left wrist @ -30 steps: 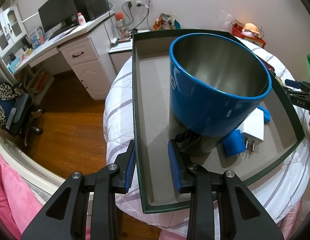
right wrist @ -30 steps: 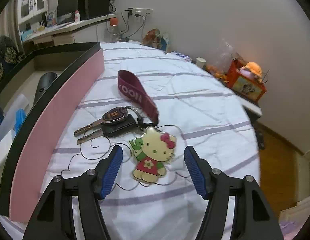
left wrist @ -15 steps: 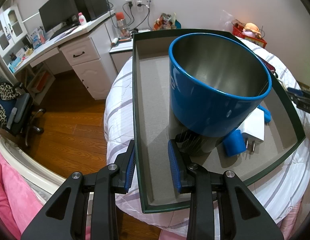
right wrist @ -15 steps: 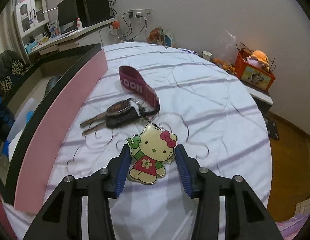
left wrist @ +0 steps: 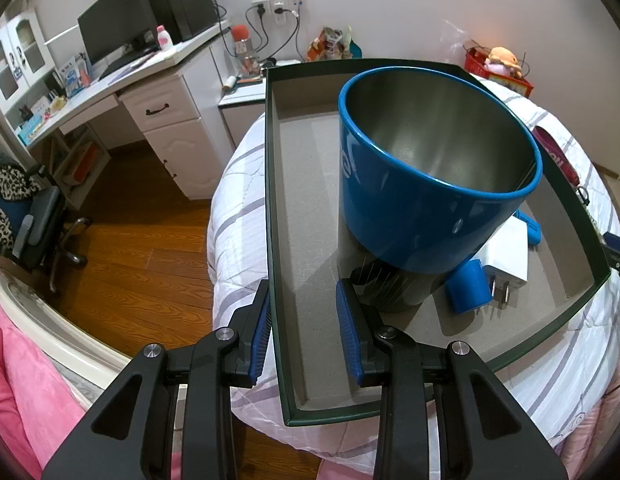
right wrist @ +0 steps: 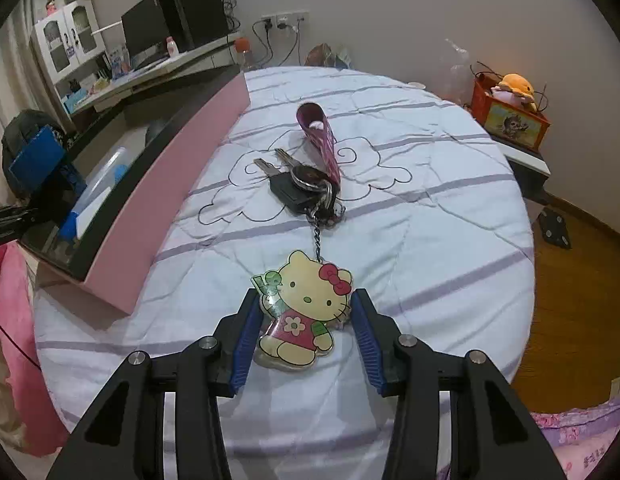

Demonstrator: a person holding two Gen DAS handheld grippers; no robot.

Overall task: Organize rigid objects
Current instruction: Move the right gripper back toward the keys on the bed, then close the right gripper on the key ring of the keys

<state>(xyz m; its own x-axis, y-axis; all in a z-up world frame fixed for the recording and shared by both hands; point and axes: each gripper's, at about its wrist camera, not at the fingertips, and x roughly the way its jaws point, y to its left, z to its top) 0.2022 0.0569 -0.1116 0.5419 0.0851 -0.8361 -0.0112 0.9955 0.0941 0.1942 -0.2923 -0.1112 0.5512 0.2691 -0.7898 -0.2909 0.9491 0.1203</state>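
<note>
Your right tool (right wrist: 306,322) has just been closing on the cat-shaped charm (right wrist: 301,312), and its blue pads now sit against both edges of it, so you are grasping the charm flat between the fingers. The charm lies on the white striped bed (right wrist: 430,240), with its chain running up to the bunch of keys (right wrist: 294,184) and the dark red strap (right wrist: 320,140) farther along the quilt. The keys and strap rest on the bed just beside the pink outer wall of the box (right wrist: 166,200).

Your left tool (left wrist: 304,334) straddles the near left wall of that same box (left wrist: 270,200): one pad is outside the green rim, the other inside on the grey floor. The outer pad seems to touch the wall, but the inner one stands off it, so I cannot tell whether you are truly clamping it.

Inside the box stands the big blue cup (left wrist: 434,184), upright. A white plug adapter (left wrist: 506,252) and a small blue cap (left wrist: 468,286) lie just beside its base.
</note>
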